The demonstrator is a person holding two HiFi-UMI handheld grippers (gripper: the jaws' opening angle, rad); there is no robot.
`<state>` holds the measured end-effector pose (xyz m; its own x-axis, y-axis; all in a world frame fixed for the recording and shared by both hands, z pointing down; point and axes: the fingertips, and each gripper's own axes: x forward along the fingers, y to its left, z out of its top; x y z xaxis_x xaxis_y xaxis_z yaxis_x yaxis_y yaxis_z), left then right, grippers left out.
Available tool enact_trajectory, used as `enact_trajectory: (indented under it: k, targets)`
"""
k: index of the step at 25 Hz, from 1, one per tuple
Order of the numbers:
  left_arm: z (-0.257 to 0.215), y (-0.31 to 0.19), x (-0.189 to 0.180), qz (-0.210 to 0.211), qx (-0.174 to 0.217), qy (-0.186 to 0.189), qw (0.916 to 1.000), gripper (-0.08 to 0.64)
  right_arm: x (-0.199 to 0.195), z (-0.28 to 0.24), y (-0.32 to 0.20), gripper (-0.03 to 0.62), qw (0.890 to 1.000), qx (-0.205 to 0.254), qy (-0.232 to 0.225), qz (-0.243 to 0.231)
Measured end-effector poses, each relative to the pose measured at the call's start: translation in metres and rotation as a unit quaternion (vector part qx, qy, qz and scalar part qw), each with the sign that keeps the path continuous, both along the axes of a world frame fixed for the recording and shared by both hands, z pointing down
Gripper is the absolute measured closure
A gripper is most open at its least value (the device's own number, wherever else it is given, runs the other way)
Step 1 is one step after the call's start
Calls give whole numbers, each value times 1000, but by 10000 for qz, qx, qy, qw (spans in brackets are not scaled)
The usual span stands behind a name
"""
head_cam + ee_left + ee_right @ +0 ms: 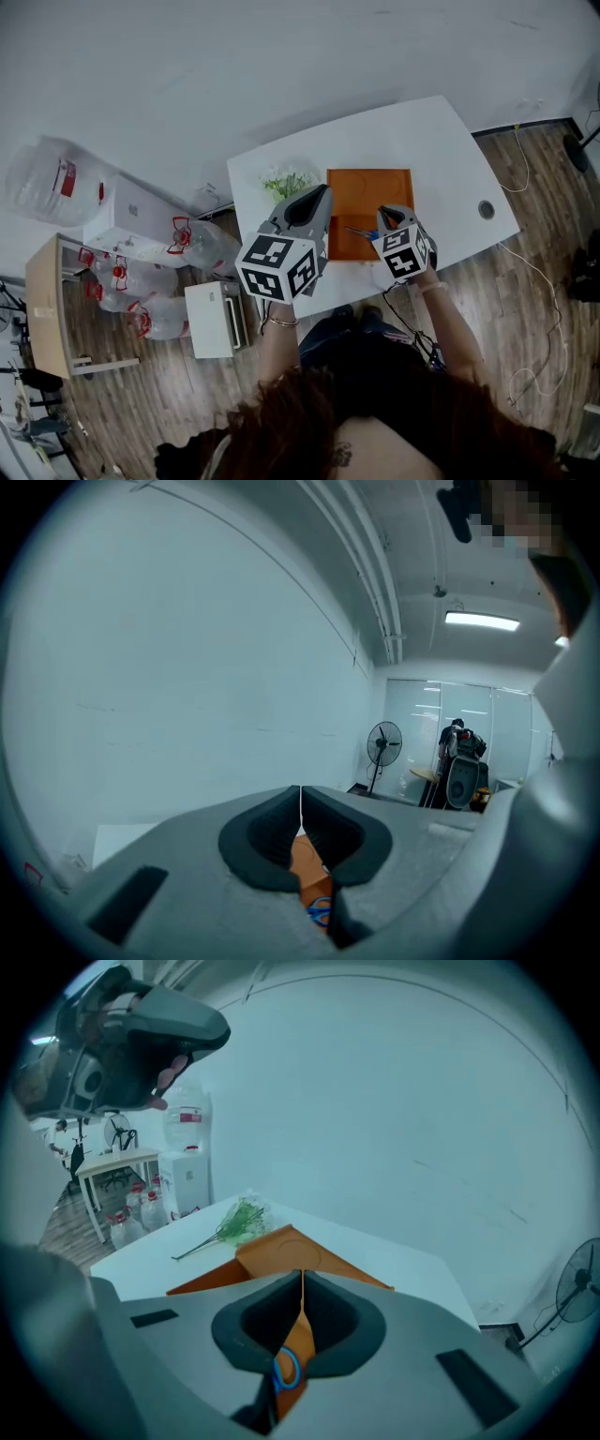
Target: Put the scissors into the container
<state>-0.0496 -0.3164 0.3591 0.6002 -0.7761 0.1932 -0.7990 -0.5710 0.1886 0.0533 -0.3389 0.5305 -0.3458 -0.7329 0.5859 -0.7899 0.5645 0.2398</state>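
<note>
The left tongs (322, 193) are clenched. In the left gripper view their two dark pads meet tip to tip (300, 789) with nothing caught between them. The right tongs (385, 213) are clenched too, with their tips pressed together (302, 1275) and empty.

Both sit over the near side of the white bench (427, 150), pointing away from the person. The orange container (370, 187) lies just ahead of both and between them. Its near edge runs under the tips of the right tongs, and its left edge is just beside the tips of the left tongs.

The scissors (361, 232) lie inside the container at its near end, in the gap between the two tongs and closer to the right pair. Neither pair touches them. Each gripper view shows a blue handle loop through the slit below the closed pads, against the orange floor (305, 866): low in the left gripper view (320, 911) and low in the right gripper view (286, 1371).

A sprig of green flowers (286, 181) rests on the bench just ahead of the left tongs, beside the container's far left corner (281, 1244). In the right gripper view the flowers (234, 1222) show ahead and to the left of the right tongs.
</note>
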Motion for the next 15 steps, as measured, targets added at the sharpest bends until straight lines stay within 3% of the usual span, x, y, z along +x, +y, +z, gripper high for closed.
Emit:
enact_trajectory:
  k: [9, 15]
  targets:
    - [-7, -9, 8, 126, 170, -153, 9997, 540, 5, -49, -9, 594, 9937, 423, -867, 568]
    - [-12, -16, 9, 244, 261, -138, 9993, 541, 6, -93, -16, 594, 9830, 1079, -1275, 763]
